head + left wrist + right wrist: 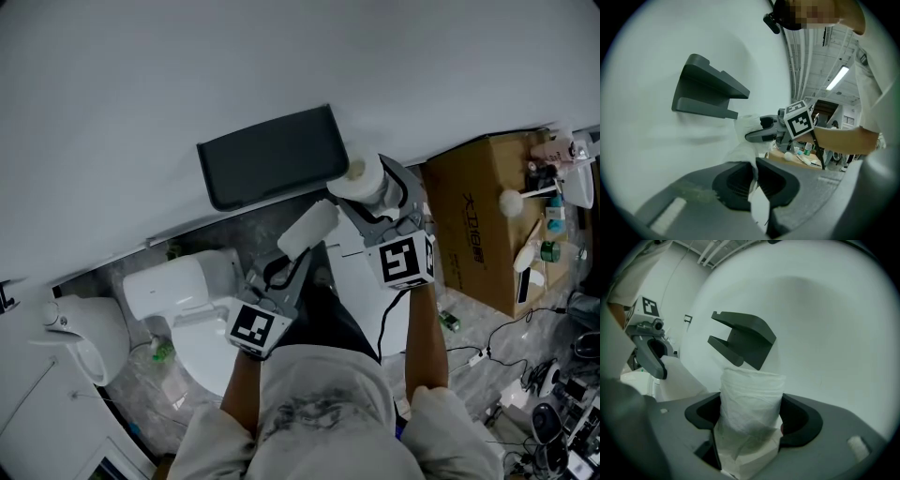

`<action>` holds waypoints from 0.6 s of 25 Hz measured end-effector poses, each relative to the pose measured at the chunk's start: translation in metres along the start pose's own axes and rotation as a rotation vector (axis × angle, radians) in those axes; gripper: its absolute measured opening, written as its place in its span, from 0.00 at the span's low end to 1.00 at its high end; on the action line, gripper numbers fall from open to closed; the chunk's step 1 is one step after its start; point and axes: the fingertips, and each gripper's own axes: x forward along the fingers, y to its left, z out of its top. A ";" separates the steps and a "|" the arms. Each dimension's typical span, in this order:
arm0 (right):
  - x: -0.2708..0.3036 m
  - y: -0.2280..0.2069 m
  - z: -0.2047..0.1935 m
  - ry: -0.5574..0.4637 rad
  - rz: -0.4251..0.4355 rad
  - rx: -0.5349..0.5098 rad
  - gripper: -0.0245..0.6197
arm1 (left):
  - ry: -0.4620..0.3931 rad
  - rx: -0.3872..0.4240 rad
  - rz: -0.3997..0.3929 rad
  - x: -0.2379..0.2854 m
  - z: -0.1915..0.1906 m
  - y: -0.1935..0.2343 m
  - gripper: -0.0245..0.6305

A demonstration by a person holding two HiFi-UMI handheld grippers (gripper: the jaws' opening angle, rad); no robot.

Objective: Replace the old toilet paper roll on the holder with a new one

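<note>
The wall (187, 75) is carrying the holder (272, 155), a dark shelf-type bracket; a toilet (183, 281) is standing below it, to the left in the head view. No roll is showing in the holder.

The roll (361, 183) is sitting in the right tool (751, 411), whose jaws are standing wide and pressing on both flanks of the roll. The left tool (756, 180) is closing almost fully on the loose paper tail (743, 150), which is running up to the roll.

Key relation: the roll is lying just beside the holder's right end and slightly below it, apart from it. Its long axis is running along the right tool's jaws, toward the wall, while the holder's length is running along the wall. The right hand is the nearer one; the left is hanging lower and farther from the wall.

Judgement: seating the roll is probably calling for a wrist turn that brings its axis parallel to the holder.
</note>
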 end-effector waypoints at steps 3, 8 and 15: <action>0.004 0.003 0.001 0.013 0.003 -0.039 0.63 | -0.001 -0.007 0.004 -0.004 0.000 0.001 0.06; 0.008 0.005 0.002 0.030 0.004 -0.087 0.63 | -0.002 -0.015 0.010 -0.009 0.000 0.002 0.06; 0.013 0.005 0.001 0.061 0.001 -0.170 0.63 | -0.004 -0.011 0.009 -0.014 0.001 0.005 0.06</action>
